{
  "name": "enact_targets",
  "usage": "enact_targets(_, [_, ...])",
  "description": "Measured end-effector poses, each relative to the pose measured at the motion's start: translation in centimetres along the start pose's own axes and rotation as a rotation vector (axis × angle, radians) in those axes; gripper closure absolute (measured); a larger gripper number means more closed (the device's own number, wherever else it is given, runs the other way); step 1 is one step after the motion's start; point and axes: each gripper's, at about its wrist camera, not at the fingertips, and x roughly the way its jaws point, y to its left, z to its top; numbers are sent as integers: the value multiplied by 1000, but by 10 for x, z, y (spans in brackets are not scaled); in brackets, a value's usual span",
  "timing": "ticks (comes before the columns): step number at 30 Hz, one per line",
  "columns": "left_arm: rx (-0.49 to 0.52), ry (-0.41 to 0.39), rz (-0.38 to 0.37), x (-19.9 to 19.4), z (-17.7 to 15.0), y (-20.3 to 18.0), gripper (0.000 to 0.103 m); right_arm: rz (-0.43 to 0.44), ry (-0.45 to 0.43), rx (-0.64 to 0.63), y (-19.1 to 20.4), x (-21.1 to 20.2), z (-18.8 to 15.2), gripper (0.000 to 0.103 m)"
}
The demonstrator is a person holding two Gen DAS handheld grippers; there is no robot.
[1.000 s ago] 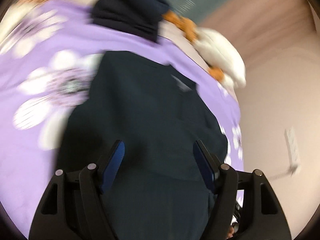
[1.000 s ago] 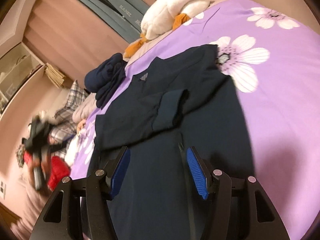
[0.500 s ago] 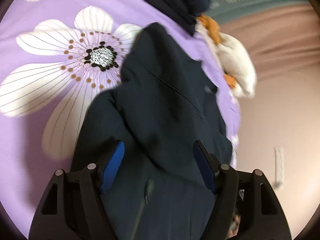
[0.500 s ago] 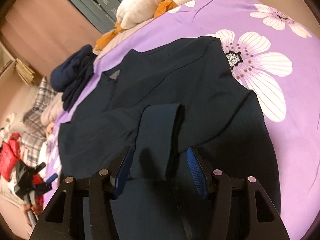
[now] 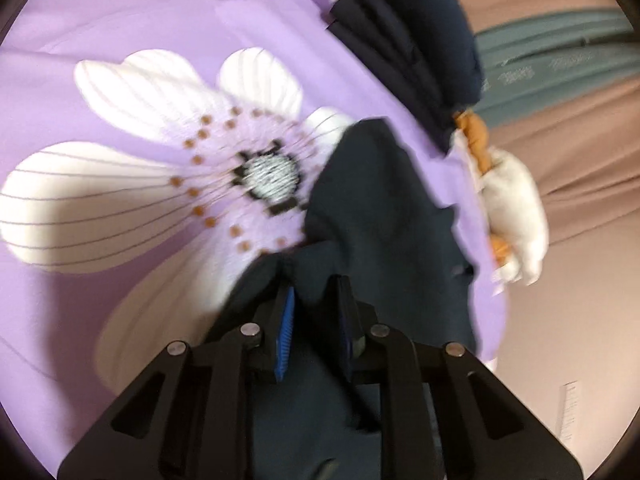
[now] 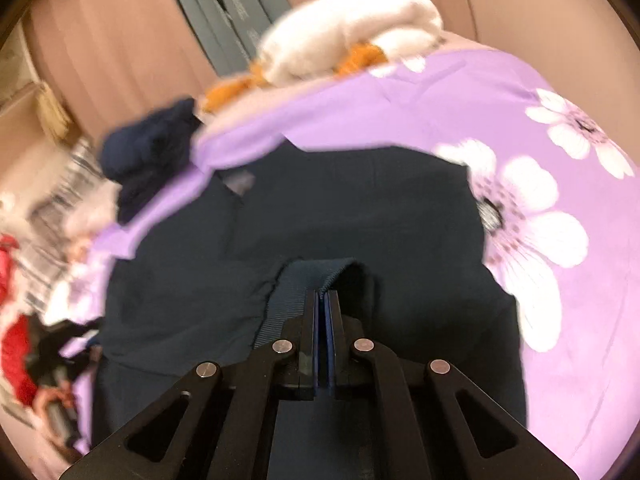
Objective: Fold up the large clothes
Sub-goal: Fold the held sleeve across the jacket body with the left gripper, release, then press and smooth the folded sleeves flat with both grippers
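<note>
The dark navy garment (image 6: 360, 216) lies spread on the purple floral bedspread (image 6: 500, 92). The right tongs (image 6: 325, 300) are clenched on its ribbed cuff (image 6: 308, 280). The left tongs (image 5: 314, 300) pinch a fold of the garment; a navy bundle (image 5: 420, 52) sits at 1 o'clock.

A large dark navy long-sleeved garment (image 6: 360, 216) lies spread across the purple bedspread, collar end toward the far pillows. One sleeve is folded over the body, its ribbed blue cuff (image 6: 312, 280) resting near the middle. The near edge (image 5: 320, 256) bunches into loose folds.
</note>
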Motion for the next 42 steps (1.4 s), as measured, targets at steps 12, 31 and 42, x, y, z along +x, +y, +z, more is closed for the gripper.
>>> enact_targets(12, [436, 2, 68, -40, 2, -82, 80, -77, -70, -197, 17, -26, -14, 75])
enact_targets(31, [591, 179, 15, 60, -41, -99, 88, 50, 80, -242, 29, 44, -22, 83])
enact_targets(42, [477, 41, 59, 52, 53, -99, 68, 30, 4, -266, 51, 31, -6, 77])
